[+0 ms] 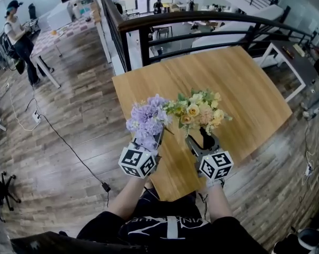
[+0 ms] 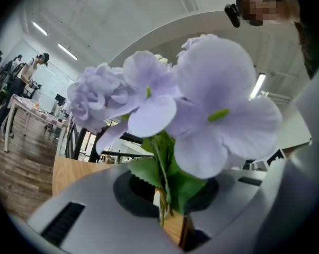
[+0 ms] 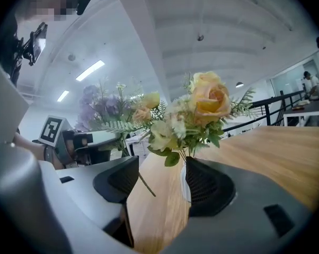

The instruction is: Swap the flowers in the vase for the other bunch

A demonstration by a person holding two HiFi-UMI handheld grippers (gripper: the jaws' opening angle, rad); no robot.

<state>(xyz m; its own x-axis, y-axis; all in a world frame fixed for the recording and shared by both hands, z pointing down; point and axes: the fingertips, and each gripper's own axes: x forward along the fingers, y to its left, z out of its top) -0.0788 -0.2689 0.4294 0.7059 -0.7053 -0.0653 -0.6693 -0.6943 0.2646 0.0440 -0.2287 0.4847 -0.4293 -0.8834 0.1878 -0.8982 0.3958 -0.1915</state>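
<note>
Left tongs (image 2: pixel 167 211) clamp the stems of the purple bunch (image 2: pixel 202 110), held up beside the yellow bunch (image 3: pixel 202 102); my right tongs (image 3: pixel 157 187) stand apart, gripping nothing. I judge the swap barely begun: the yellow bunch sits in the white vase (image 3: pixel 187 187) on the table (image 1: pixel 244 83) and must come out first. Most of that vase hides behind my right jaw
</note>
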